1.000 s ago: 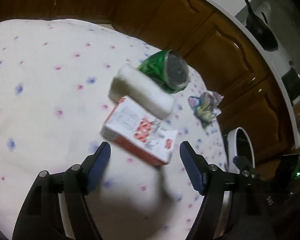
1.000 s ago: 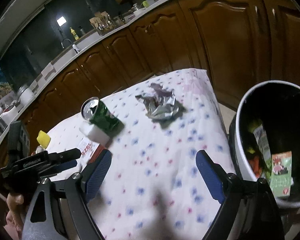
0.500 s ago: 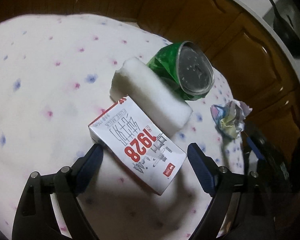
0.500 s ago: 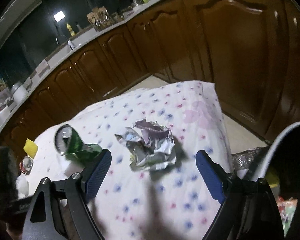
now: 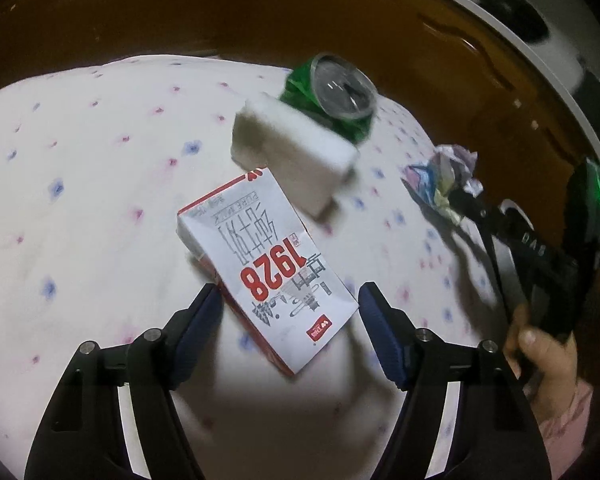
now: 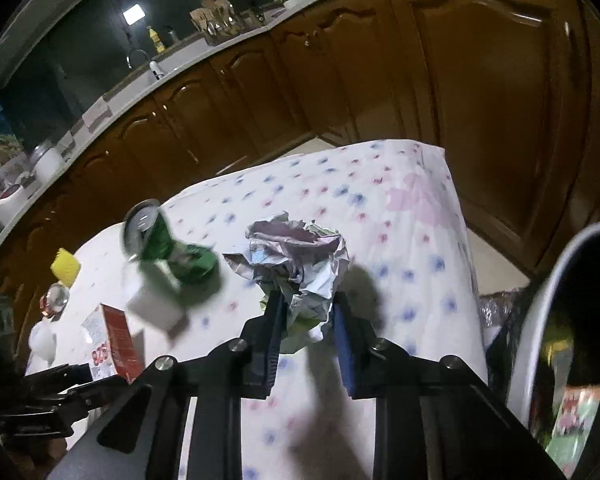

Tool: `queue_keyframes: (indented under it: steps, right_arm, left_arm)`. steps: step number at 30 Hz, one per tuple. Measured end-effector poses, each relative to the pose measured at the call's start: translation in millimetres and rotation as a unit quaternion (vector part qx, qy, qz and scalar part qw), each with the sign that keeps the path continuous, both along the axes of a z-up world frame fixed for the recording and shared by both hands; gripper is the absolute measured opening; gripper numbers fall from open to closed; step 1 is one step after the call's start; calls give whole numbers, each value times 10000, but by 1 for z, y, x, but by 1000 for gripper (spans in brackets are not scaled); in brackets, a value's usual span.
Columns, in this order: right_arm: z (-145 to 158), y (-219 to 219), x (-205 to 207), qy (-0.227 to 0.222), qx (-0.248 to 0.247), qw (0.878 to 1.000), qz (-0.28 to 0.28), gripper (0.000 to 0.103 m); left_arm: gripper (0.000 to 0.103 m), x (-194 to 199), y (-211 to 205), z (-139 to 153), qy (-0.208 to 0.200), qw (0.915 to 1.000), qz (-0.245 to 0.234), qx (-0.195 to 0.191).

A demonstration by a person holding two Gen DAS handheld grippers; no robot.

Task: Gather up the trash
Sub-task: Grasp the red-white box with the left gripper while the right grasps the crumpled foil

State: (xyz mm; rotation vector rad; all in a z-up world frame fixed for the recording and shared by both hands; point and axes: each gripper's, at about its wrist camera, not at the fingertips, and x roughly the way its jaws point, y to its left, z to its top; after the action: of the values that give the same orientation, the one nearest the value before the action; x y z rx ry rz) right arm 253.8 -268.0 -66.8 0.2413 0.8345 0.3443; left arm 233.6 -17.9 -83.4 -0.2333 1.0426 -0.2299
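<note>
right wrist view: right gripper (image 6: 305, 320) clamped on the crumpled wrapper (image 6: 296, 264) over the table (image 6: 420, 240), bin (image 6: 540, 320) to its right. left wrist view: left gripper (image 5: 290, 320) spread wide around the carton (image 5: 266, 260); foam block (image 5: 296, 156) and can (image 5: 336, 96) beyond.

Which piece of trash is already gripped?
The crumpled wrapper, pinched by the right gripper; the milk carton only sits between the open left gripper.

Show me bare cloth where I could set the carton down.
Free: the wide stretch of tablecloth left of the milk carton, and the far corner beyond the crumpled wrapper. Crowded: carton, white foam block and green can cluster together.
</note>
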Motion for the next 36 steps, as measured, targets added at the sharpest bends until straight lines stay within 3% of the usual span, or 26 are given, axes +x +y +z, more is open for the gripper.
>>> queue_keyframes:
  steps: [3, 6, 15, 19, 21, 28, 36]
  right_arm:
    - [3, 0, -23, -17, 157, 9999, 48, 25]
    - [6, 2, -44, -16, 259, 9996, 97, 25]
    - [10, -10, -87, -47, 559, 9983, -143, 25]
    - [12, -17, -100, -55, 587, 9980, -243, 25]
    - [15, -23, -108, -105, 583, 9978, -299, 25]
    - [21, -43, -132, -239, 645, 9964, -504, 25]
    - [28, -76, -156, -359, 653, 9932, -889, 25]
  left_arm:
    - [72, -17, 0, -2, -8, 9990, -439, 8]
    - [73, -27, 0, 2, -121, 9980, -563, 271]
    - [76, -27, -12, -7, 37, 9991, 226, 370]
    - [61, -28, -18, -8, -102, 9984, 274, 481]
    - [59, -30, -19, -4, -189, 9983, 244, 485]
    - [58, -47, -43, 17, -490, 9978, -299, 338]
    - [58, -60, -104, 41, -774, 9896, -1189, 248]
